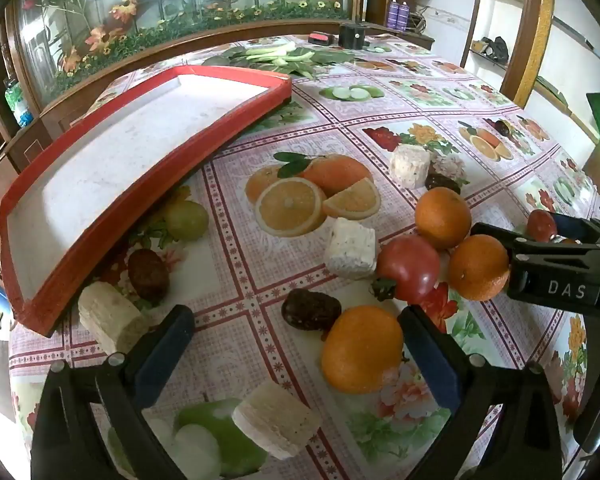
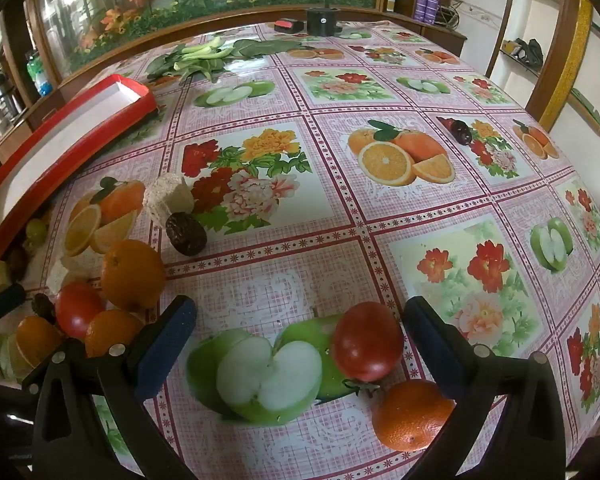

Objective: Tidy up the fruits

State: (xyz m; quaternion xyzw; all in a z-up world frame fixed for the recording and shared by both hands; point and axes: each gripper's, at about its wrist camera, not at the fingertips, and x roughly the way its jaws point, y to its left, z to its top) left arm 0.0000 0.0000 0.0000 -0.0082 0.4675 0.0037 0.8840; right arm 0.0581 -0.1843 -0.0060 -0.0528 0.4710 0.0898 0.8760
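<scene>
The left gripper [image 1: 300, 354] stands spread wide and released, gripping nothing; an orange [image 1: 362, 350] lies just inside its right finger, and a dark date [image 1: 310, 309] sits just ahead between the fingers. A pale cut block [image 1: 276, 418] and a printed green apple lie near the wrist, the print partly hidden by the finger. Beyond the tips, a tomato [image 1: 410, 266] touches two more oranges [image 1: 478, 268], and a white cube [image 1: 351, 248] sits beside it. The red tray [image 1: 148, 184] lies off to the left, its near end cut off; a green grape [image 1: 186, 220] and brown fruit tuck under its rim. The right gripper [image 2: 300, 338] is likewise open and empty, with a tomato [image 2: 368, 340] just inside its right finger and an orange [image 2: 414, 416] partly hidden behind that finger.
</scene>
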